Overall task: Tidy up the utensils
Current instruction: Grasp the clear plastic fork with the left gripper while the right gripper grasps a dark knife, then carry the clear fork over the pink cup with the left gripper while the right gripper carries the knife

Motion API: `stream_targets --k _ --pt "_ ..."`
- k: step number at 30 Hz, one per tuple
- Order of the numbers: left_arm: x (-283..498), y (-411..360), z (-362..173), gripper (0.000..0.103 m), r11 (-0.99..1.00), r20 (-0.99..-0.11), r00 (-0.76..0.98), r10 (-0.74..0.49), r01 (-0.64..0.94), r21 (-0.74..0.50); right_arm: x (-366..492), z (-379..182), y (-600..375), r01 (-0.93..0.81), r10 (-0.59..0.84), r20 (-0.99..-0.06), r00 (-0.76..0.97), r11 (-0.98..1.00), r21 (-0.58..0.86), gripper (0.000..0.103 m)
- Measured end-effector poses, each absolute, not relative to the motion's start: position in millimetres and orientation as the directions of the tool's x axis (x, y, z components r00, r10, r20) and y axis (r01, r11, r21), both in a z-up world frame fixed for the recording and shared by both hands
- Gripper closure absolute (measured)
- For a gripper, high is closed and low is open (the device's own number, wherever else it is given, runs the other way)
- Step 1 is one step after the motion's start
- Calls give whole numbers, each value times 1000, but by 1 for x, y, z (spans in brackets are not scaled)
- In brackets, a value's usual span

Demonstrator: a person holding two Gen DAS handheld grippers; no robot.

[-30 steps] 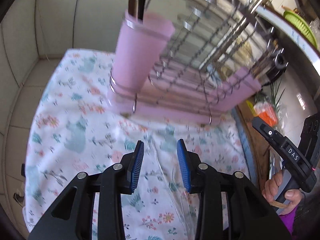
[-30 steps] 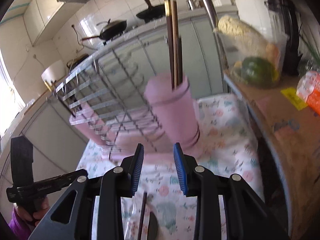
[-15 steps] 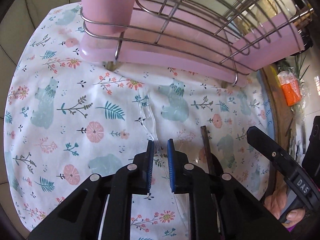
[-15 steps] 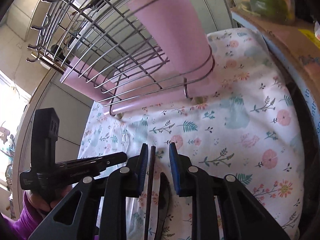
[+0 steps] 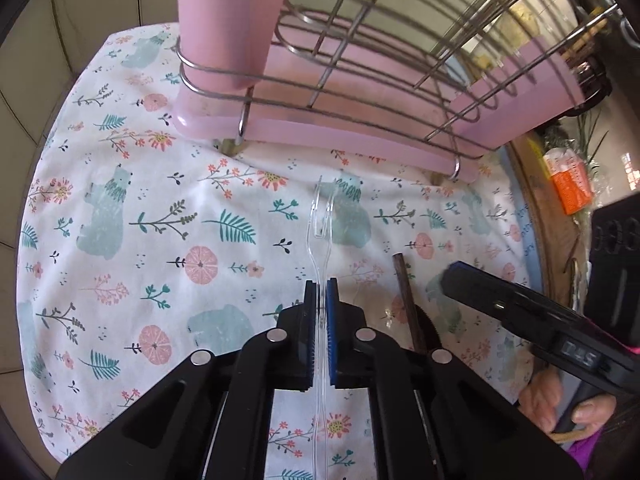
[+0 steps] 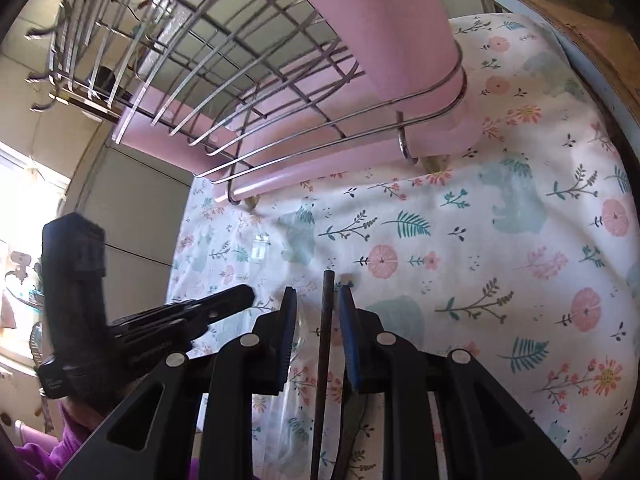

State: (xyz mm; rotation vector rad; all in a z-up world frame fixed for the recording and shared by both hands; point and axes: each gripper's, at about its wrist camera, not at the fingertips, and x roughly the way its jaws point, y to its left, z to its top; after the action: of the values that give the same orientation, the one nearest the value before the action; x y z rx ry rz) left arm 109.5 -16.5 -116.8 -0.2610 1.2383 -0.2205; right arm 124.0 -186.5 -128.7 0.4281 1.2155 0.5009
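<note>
A clear plastic fork (image 5: 320, 216) lies on the floral cloth (image 5: 120, 216), tines toward the pink dish rack (image 5: 320, 136). My left gripper (image 5: 320, 292) is shut on the fork's handle. A dark brown chopstick (image 6: 325, 320) lies on the cloth (image 6: 500, 240) between the fingers of my right gripper (image 6: 318, 300), which is open around it with gaps on both sides. The chopstick also shows in the left wrist view (image 5: 408, 300). A pink utensil cup (image 5: 224, 20) stands in the rack's corner.
The wire dish rack with its pink tray (image 6: 300, 172) stands at the far edge of the cloth. A black utensil (image 6: 352, 412) lies beside the chopstick. An orange packet (image 5: 568, 184) and a wooden board edge lie to the right.
Both grippers dropped from rack height to the cloth. The left closed onto the clear fork. The right narrowed around the chopstick.
</note>
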Motion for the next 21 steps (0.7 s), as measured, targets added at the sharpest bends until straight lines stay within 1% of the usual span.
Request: stream_targets --k 9,13,14,15,16,21 --pt "99 1 -92 99 932 -856 383 -347 42 -359 142 -145 -155 -158 472 -851 229 881 446 82" --pt "93 13 -84 99 928 -843 402 -357 49 -369 145 -149 -146 -176 442 -866 234 895 410 82" --pt "93 14 -83 99 926 -841 405 -360 48 -374 145 -149 -145 -180 440 -866 236 896 406 83" --pt "94 15 -83 99 925 -838 407 -363 45 -378 145 -149 -143 -185 439 -867 236 896 403 92" --pt "90 26 -78 99 923 -836 409 -365 43 -382 145 -149 -142 -190 437 -869 234 897 400 96" --pt "86 33 -73 99 916 -820 435 -373 34 -399 139 -144 -144 -188 452 -848 277 891 413 96"
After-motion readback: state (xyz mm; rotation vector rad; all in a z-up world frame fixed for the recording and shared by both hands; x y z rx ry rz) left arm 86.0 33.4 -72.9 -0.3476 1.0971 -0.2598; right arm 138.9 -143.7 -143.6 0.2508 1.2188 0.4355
